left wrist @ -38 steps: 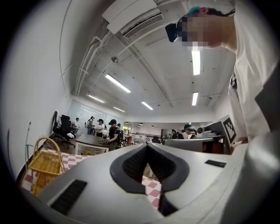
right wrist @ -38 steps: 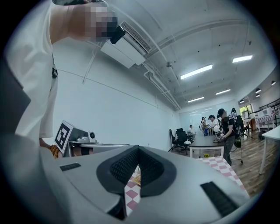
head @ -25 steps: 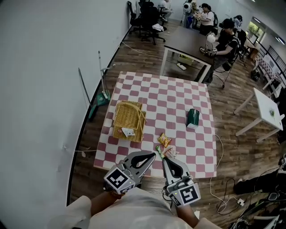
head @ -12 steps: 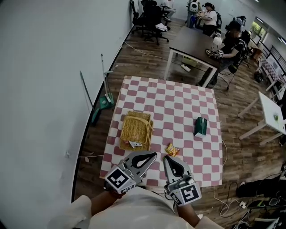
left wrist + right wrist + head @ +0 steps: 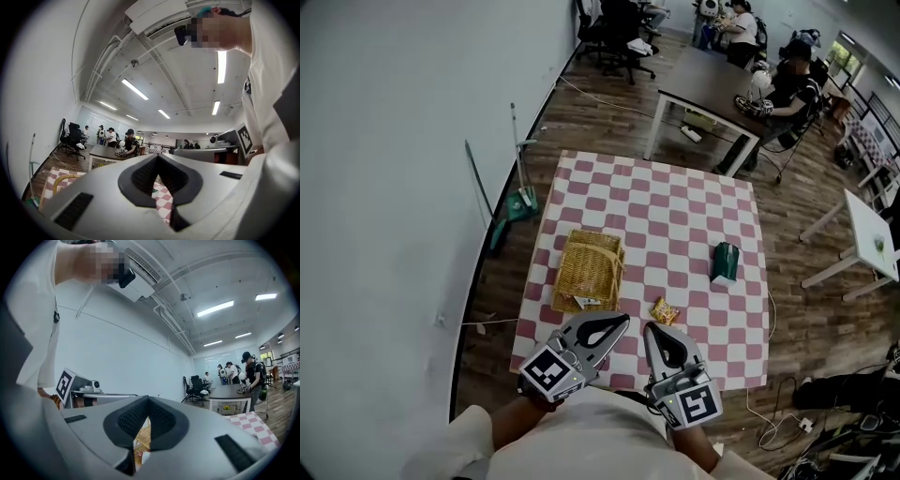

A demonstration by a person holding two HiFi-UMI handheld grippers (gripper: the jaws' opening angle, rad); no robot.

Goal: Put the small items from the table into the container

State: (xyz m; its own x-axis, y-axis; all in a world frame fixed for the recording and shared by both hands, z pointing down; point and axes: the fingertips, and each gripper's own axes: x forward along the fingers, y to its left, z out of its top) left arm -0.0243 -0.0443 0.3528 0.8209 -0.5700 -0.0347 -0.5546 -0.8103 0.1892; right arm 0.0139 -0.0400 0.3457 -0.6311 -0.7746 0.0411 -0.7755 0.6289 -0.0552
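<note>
A woven wicker basket (image 5: 589,270) sits on the left half of the red-and-white checkered table (image 5: 675,202), with a small white item (image 5: 588,301) at its near end. An orange snack packet (image 5: 664,310) lies to its right on the cloth. Further right lies a dark green pack (image 5: 725,262). My left gripper (image 5: 619,322) hovers over the table's front edge just below the basket, shut and empty. My right gripper (image 5: 651,330) is beside it, close to the orange packet, also shut with nothing held. The basket (image 5: 63,180) also shows in the left gripper view.
A broom (image 5: 517,173) leans on the wall left of the table. A dark table (image 5: 712,80) with seated people stands behind, and a white table (image 5: 870,234) at the right. Cables (image 5: 769,408) lie on the wood floor near the front right corner.
Both grippers and the view have shifted left and back along the table's front edge. The small packets seen by the right gripper a second ago are now hidden behind it.
</note>
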